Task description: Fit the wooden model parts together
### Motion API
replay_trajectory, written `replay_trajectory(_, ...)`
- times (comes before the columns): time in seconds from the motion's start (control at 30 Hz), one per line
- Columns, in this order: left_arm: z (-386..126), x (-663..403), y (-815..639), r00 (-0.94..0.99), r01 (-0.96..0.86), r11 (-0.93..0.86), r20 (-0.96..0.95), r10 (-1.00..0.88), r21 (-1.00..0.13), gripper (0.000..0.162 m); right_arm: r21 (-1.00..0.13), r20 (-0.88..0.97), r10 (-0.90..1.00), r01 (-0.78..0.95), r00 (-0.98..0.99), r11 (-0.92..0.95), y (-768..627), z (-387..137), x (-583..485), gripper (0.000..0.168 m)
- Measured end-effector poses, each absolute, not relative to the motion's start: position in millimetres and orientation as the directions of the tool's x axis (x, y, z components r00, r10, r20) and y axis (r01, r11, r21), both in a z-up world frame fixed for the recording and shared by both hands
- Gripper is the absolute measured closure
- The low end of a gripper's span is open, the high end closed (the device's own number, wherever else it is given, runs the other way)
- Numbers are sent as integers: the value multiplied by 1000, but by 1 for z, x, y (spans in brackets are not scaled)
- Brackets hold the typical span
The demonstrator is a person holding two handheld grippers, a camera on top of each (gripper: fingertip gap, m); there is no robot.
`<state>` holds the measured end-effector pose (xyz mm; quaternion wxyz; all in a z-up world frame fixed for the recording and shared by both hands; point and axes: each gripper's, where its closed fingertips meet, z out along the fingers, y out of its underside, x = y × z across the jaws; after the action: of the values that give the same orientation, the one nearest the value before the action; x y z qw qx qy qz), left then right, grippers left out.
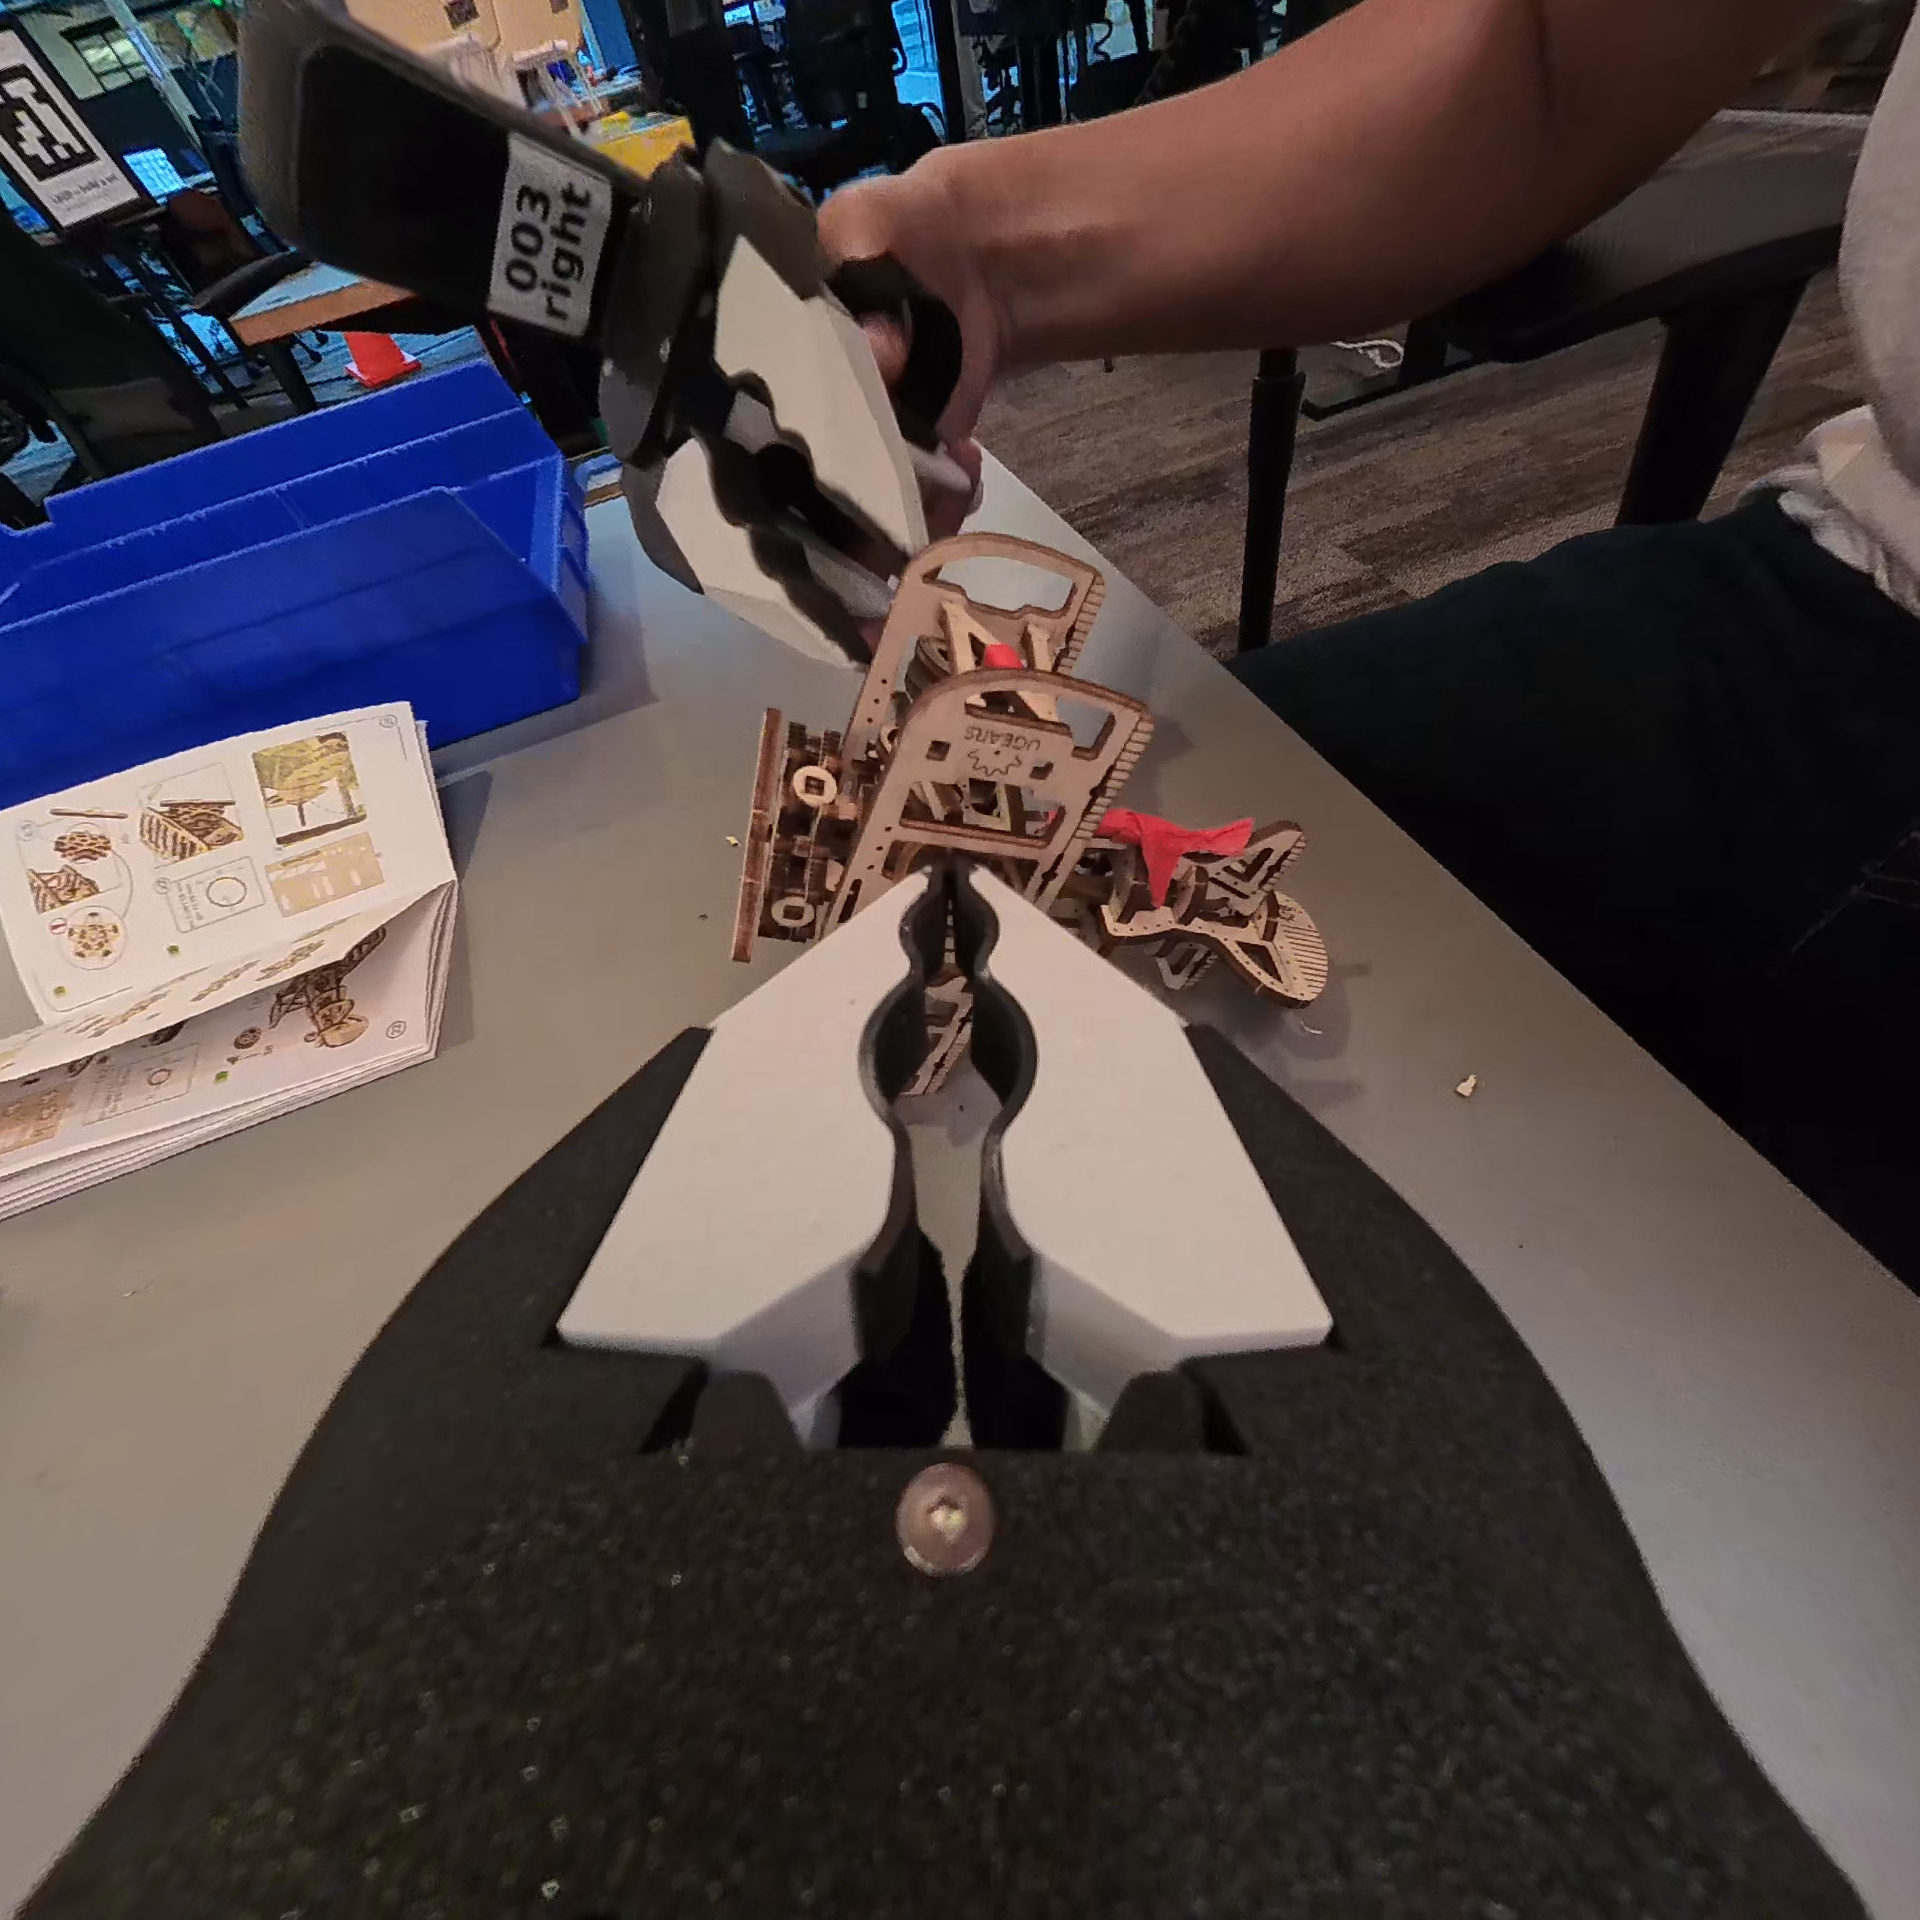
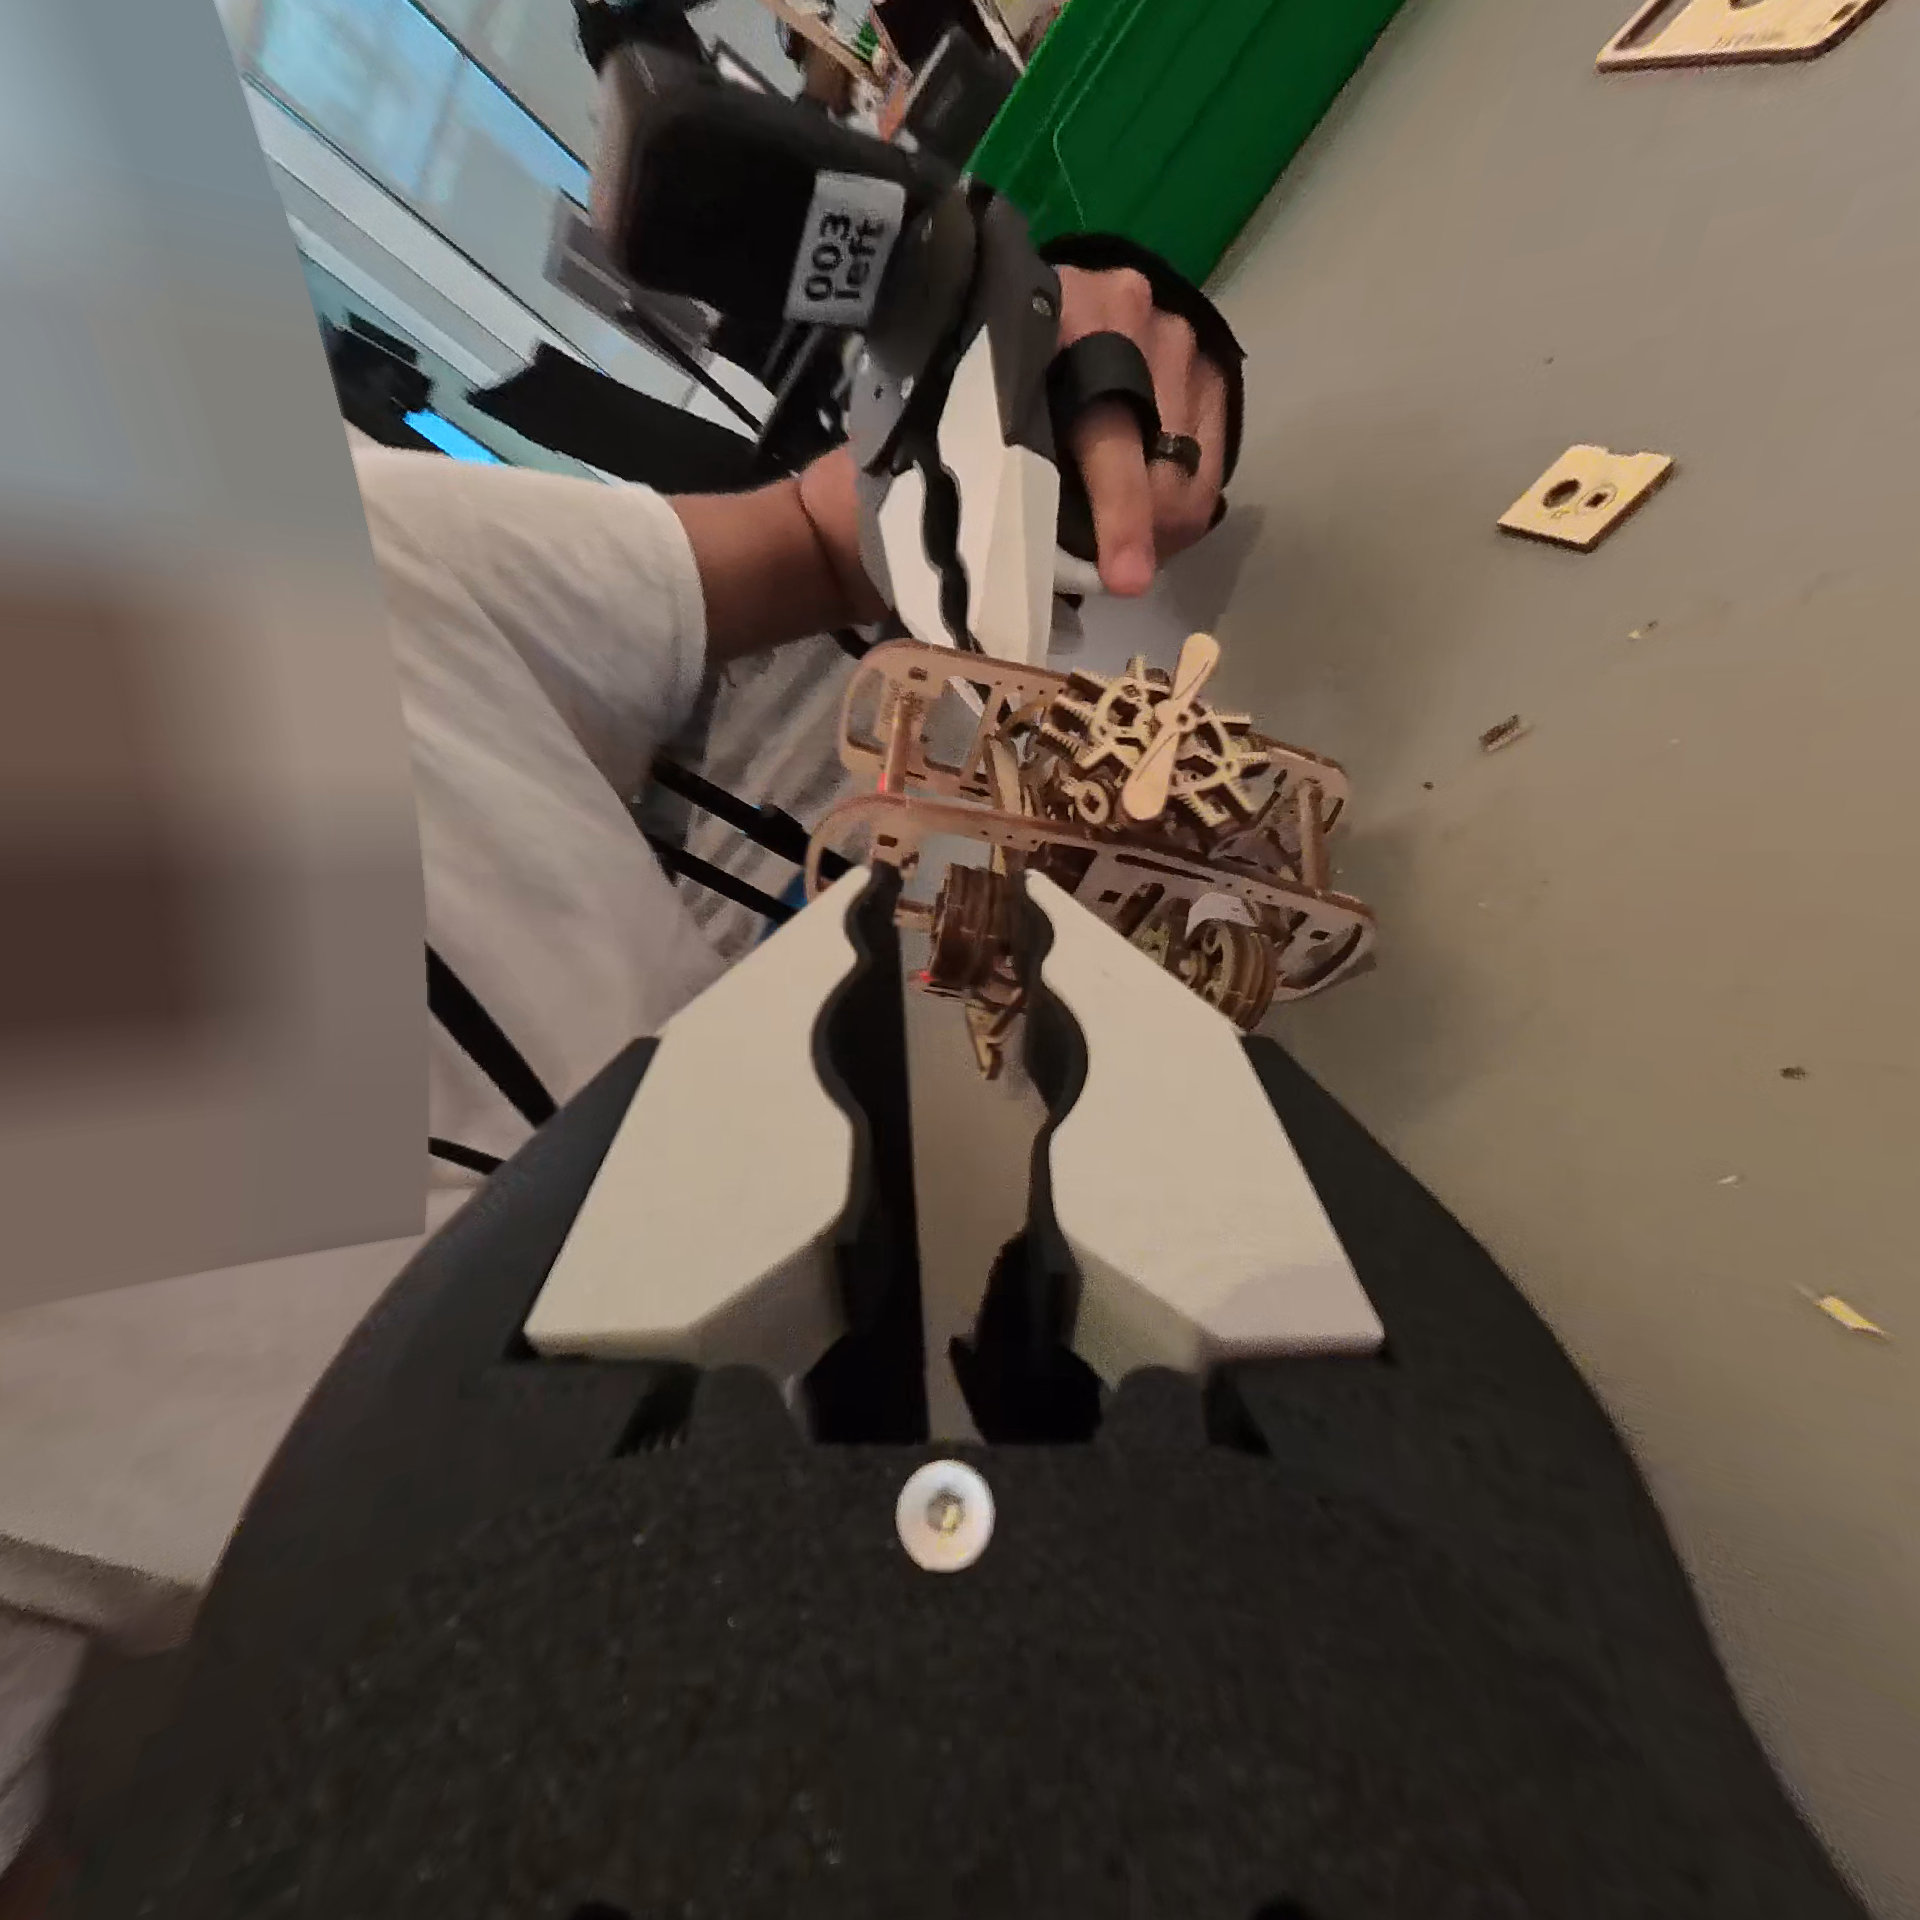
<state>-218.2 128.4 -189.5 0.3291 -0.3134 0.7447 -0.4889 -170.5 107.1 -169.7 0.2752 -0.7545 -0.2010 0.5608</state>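
Observation:
A wooden biplane model (image 1: 977,790) with a propeller (image 2: 1169,743) and gears stands tilted on the grey table (image 1: 1507,1299). It carries red tape bits (image 1: 1174,842). My left gripper (image 1: 948,883) is shut on a thin wooden part of the model, which shows between its white fingers. In the right wrist view the left gripper (image 2: 971,649) pinches the upper wing. My right gripper (image 2: 956,883) has a narrow gap between its fingers and closes on the model's wheel (image 2: 971,930). It also shows in the left wrist view (image 1: 868,623), coming in from the upper left.
A blue bin (image 1: 291,582) and an open instruction booklet (image 1: 218,935) lie to the left. A green bin (image 2: 1174,125) stands at the back. A small cut wooden sheet piece (image 2: 1584,497) and wood scraps lie on the table. The person sits at the table's edge. My right fingertips sit around 7 cm from my left ones.

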Motion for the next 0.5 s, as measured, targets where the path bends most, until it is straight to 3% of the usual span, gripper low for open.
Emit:
replay_trajectory(0.17,-190,-217,132,-579,-147,331,-190,-793,-932,162,-547,-818,516,-65,256,-835,108,-167,-169,142)
replay_trajectory(0.5,-186,-220,129,-593,-129,338,-200,-780,-932,162,-503,-839,475,-47,267,-863,110,-177,-174,144)
